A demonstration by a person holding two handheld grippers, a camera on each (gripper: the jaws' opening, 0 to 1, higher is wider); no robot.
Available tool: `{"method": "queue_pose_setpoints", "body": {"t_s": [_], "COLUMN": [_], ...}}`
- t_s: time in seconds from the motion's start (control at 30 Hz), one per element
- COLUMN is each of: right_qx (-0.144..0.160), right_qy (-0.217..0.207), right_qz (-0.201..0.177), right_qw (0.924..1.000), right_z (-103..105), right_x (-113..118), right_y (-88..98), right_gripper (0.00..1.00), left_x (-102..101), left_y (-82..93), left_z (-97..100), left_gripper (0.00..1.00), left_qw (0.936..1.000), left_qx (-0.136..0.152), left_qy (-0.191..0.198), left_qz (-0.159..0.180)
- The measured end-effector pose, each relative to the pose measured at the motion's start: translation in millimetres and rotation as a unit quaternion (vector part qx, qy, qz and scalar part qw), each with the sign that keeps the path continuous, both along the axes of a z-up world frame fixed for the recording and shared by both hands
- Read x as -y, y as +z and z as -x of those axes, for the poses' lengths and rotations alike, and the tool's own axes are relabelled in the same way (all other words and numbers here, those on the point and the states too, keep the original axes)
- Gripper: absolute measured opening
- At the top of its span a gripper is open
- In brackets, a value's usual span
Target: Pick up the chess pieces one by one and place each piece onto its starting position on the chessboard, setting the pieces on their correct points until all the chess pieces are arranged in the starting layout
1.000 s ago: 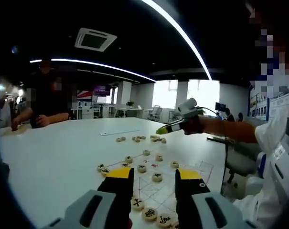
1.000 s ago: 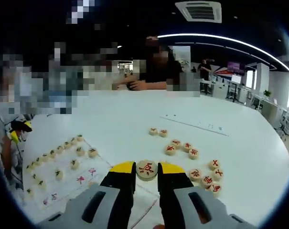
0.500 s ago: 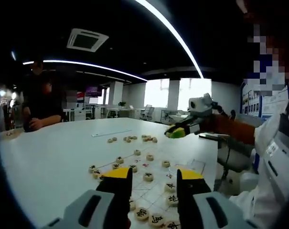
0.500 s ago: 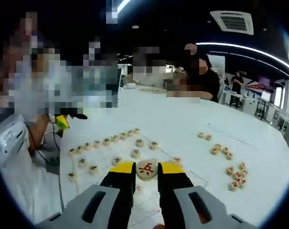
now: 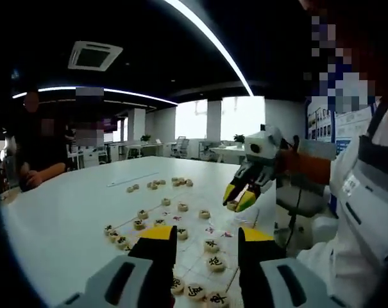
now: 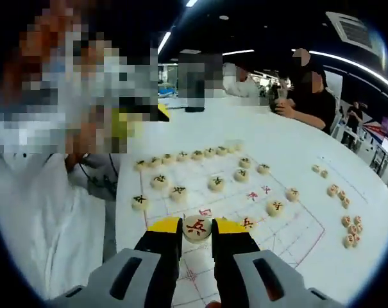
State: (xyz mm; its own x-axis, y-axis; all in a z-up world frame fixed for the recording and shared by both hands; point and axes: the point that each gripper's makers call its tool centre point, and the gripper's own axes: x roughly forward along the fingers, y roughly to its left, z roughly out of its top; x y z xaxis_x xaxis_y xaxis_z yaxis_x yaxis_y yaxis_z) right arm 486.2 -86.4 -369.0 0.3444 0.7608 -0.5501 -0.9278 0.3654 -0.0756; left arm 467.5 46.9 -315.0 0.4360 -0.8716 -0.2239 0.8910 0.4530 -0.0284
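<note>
Fingers of the right gripper (image 6: 197,239) pinched a round red-marked piece (image 6: 197,227) between their yellow tips, its flat face turned up toward the camera, so the piece sat right at the tips with nothing to reach for; the move that remained, by my reading, was a lowering onto a point of the chessboard (image 6: 290,239) just beneath. That board, a thin sheet with red lines, lay on the white counter (image 6: 296,144) directly below and ahead of the held piece, with a few red pieces set close past the tips and the black-marked pieces (image 6: 179,190) ranged in rows beyond them toward the board's far edge. Loose red pieces (image 6: 351,230) waited off the board's right side, well apart from the held one. In the left gripper view the left gripper (image 5: 206,239) hung over the board's near rows with its fingers spread and empty, and the right gripper (image 5: 240,196) hovered farther along the same board.
</note>
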Motion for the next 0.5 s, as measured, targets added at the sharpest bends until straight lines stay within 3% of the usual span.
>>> {"method": "queue_pose_setpoints", "body": {"t_s": [0.17, 0.5], "right_qx": [-0.011, -0.016], "right_qy": [-0.002, -0.002], "right_qz": [0.009, 0.017], "right_qw": [0.9999, 0.9997], "right_z": [-4, -7], "right_x": [1, 0], "right_y": [-16.0, -30.8], "right_gripper": [0.20, 0.20], "left_x": [0, -1], "left_y": [0.7, 0.1], "left_z": [0.2, -2.1], "left_gripper": [0.39, 0.39], "left_qw": [1.0000, 1.0000], "left_qx": [0.000, -0.002], "left_qy": [-0.002, 0.004], "left_qz": [0.002, 0.004]}}
